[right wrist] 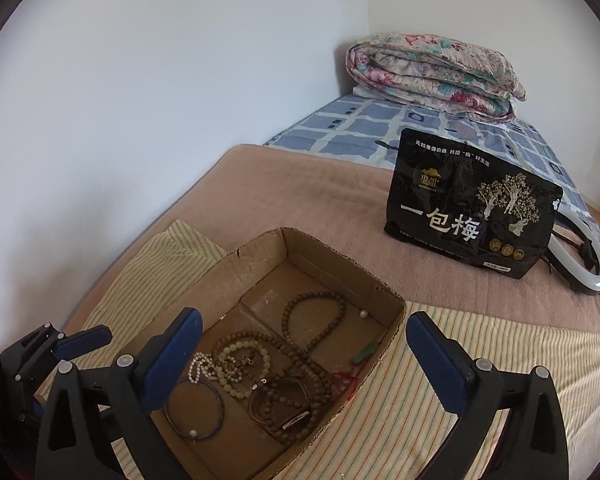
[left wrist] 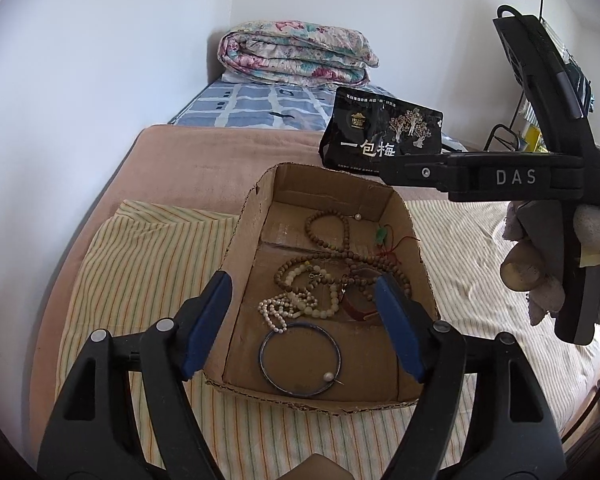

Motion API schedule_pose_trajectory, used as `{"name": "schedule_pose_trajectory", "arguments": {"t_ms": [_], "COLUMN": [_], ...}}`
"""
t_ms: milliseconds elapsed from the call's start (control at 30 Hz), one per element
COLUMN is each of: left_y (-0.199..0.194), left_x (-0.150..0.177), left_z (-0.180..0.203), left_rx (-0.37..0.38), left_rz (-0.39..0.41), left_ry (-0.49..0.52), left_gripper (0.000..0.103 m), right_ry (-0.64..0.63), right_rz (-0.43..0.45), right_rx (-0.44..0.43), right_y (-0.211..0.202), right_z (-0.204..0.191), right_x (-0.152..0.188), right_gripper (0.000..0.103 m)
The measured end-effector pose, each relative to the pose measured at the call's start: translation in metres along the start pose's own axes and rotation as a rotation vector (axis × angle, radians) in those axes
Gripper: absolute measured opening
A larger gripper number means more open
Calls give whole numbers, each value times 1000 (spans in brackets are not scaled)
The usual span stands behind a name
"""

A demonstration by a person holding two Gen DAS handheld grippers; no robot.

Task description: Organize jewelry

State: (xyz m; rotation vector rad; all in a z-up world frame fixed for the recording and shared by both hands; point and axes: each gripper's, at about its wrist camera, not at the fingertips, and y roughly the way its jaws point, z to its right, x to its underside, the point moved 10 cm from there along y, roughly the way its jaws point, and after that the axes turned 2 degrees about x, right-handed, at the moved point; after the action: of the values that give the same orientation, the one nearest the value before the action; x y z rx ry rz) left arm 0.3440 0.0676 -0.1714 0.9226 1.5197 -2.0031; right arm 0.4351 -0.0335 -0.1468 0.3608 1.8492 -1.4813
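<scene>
Both jaws stand wide apart with nothing between them. The left hand-held gripper [left wrist: 304, 320] hovers over the cardboard box [left wrist: 252, 216] on the bed, whose floor holds the jewelry: wooden bead strands [left wrist: 340, 256], a pearl string [left wrist: 278, 312] and a blue bangle [left wrist: 300, 360] at 6 o'clock. The right hand-held gripper [right wrist: 304, 344] hangs over the same box, a black pouch [right wrist: 468, 204] at 1 o'clock.

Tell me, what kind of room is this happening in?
Most likely a bedroom. A folded floral quilt lies on a checked blue mattress against white walls, and the cardboard box of jewelry sits on a striped cloth spread over the bed.
</scene>
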Motion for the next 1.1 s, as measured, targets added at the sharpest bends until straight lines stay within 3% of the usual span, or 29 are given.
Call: {"name": "schedule_pose_trajectory", "arguments": {"t_ms": [433, 867, 967, 1100], "left_y": [-29, -107, -126, -149], "left_x": [-1, -10, -9, -5], "left_z": [1, 27, 35, 47], "left_rx": [-16, -81, -91, -112], "left_rz": [32, 120, 143, 161], "left_ry": [-2, 62, 66, 87], "left_gripper": [76, 77, 86, 87], "right_ry": [0, -43, -53, -44], "right_rz": [34, 133, 160, 198], "right_rx": [31, 78, 105, 110], "right_y": [-29, -114, -136, -166], "right_z": [-2, -13, -14, -13], "right_x": [2, 9, 15, 23], "right_gripper": [103, 103, 103, 103]}}
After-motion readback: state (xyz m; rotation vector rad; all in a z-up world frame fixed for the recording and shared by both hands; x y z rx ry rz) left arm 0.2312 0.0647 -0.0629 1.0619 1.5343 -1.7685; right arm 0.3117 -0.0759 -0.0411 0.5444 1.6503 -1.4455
